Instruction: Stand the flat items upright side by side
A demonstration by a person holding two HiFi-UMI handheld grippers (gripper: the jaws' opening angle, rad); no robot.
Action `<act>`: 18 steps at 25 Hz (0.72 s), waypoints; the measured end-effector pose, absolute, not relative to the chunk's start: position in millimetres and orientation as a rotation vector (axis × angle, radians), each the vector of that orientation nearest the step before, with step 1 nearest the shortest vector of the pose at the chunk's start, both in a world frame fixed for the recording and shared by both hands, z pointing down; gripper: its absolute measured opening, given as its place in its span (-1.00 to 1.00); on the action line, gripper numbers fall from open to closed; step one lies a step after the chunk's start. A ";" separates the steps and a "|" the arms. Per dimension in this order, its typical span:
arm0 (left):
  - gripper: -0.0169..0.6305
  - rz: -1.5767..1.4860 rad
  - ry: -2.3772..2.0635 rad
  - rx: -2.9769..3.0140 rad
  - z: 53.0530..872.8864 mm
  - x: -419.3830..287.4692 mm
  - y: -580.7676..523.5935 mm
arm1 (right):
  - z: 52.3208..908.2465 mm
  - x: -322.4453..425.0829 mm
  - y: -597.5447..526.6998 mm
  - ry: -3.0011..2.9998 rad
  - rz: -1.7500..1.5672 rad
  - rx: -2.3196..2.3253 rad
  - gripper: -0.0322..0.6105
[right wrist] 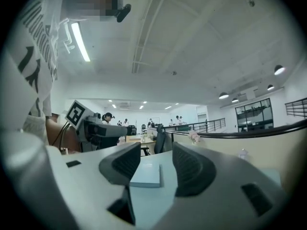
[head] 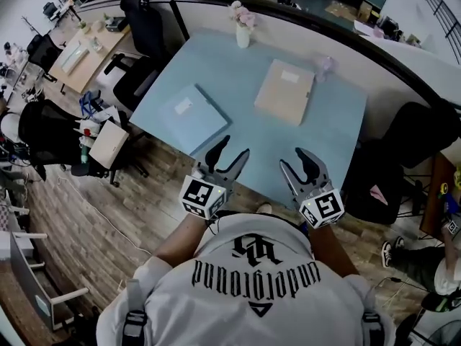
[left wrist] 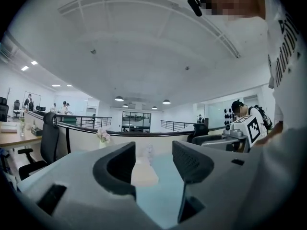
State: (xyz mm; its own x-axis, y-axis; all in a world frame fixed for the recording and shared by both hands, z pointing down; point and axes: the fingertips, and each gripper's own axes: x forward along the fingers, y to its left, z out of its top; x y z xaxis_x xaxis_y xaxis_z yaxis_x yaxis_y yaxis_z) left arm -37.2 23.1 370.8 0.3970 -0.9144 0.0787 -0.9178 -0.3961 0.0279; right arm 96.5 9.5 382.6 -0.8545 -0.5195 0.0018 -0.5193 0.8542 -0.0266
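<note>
Blue flat item (head: 193, 120) and tan flat item (head: 284, 91): both lie flat on the pale blue table (head: 230, 67), well apart, neither stood up yet. The blue one is at the near left, skewed to the table's sides. Its long axis runs far left to near right in the head view, with the white label toward the far-left end. Its near corner is at the table's near edge or just over it; we cannot tell which. The tan one lies further in and to the right, long axis nearly straight away from us, label at the far end. Left gripper (head: 232, 148) and right gripper (head: 292, 158) hang over the near edge, jaws apart, nothing between the pads; the items show through the gaps only far off. Risks, as we judge them: both items are thin and flush to the top, so a jaw coming in level may shove an edge rather than catch it, and a shove toward us could send the blue one off the table. Tipped onto a narrow edge with no backstop, either could fall flat on release. The vase of flowers (head: 243, 27) and a small clear thing (head: 324, 65) beside the tan item's far corner could be knocked.
</note>
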 end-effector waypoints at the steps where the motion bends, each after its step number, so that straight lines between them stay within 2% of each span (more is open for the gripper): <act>1: -0.18 0.080 -1.674 2.577 370.8 -32.3 12.9 | 382.2 101.9 0.5 3.016 -0.044 -0.865 -0.24; 7: -0.17 0.104 -1.575 2.605 377.7 -11.8 -38.9 | 381.8 126.7 -43.5 2.995 -0.092 -0.983 -0.26; 9: -0.17 0.128 -1.539 2.606 384.5 -8.6 -55.3 | 386.4 132.3 -55.9 2.982 -0.133 -1.027 -0.33; 18: -0.13 0.233 -1.362 2.568 427.6 -17.2 -154.1 | 424.9 129.7 -141.5 2.981 -0.314 -1.188 -0.29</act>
